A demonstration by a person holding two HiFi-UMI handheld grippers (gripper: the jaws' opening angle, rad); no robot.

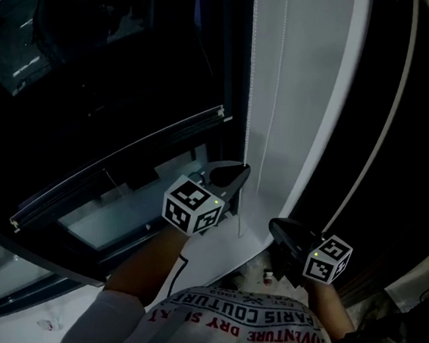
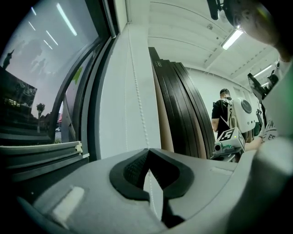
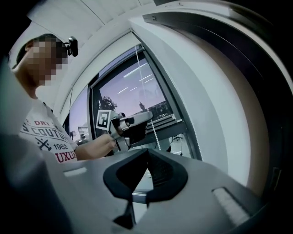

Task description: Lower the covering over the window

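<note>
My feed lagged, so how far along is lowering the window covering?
Done: nothing visible; the window glass shows uncovered. In hand: the left tongs are shut at the bead chain, though a pinch is unclear. Left: pulling the covering down. The right tongs are shut, empty.

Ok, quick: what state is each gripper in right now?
Left gripper: jaws closed, apparently pinching the bead chain at their tips.
Right gripper: jaws closed, nothing between them.

White T-shirt (image 1: 247, 329), red and dark lettering
</note>
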